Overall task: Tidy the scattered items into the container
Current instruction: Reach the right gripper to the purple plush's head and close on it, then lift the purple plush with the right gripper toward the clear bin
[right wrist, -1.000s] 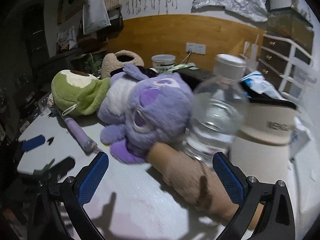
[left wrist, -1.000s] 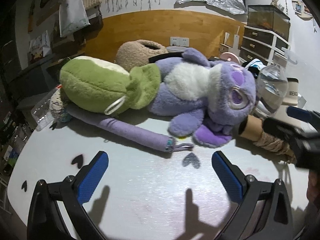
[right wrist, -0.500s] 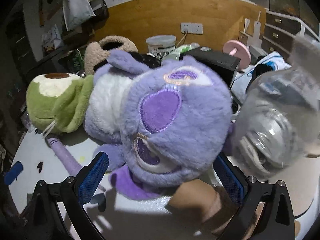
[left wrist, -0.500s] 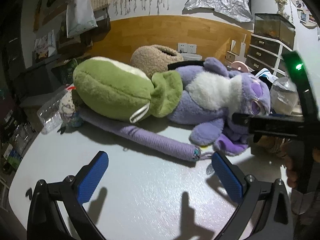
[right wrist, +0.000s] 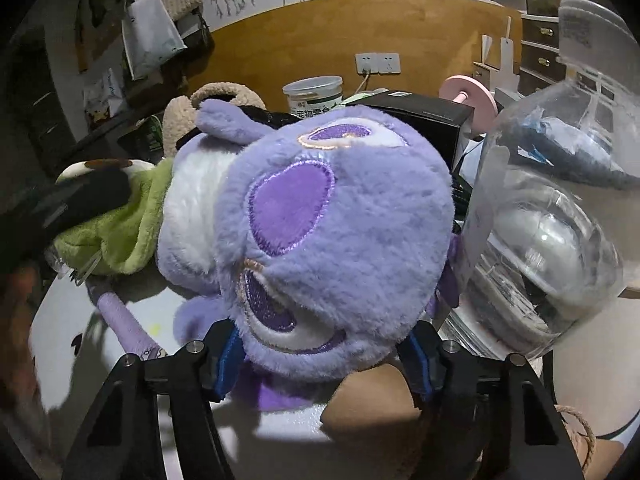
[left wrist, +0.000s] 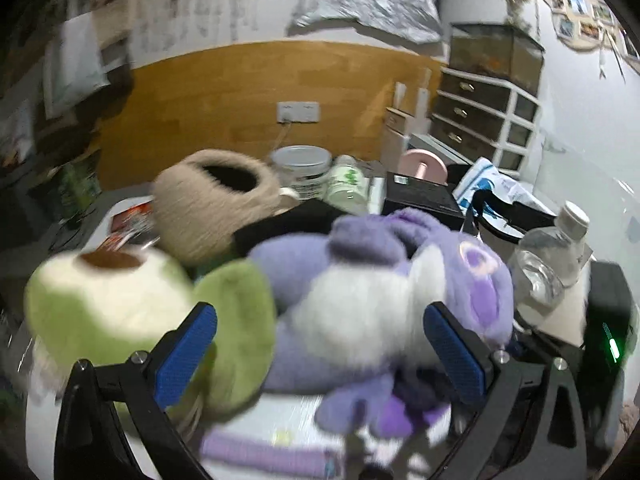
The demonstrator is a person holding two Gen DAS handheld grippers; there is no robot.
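Fuzzy purple plush toy (right wrist: 332,236), glossy clear plastic bottle (right wrist: 552,216)

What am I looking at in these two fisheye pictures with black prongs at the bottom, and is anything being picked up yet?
There is no robot arm here. A person holds a two-finger gripper in each hand, and a camera on each one looks forward along its fingers, so the black prongs with blue pads are the gripper itself.

In the left wrist view, the left gripper stands open and empty above a purple plush toy and a green plush toy. Behind them lie a fuzzy beige basket and a clear bottle. This picture is blurred.

In the right wrist view, the right gripper is closing around the purple plush toy's head. The head is between the fingers, and the pads appear to be meeting the fur. The bottle stands close beside it on the white table.
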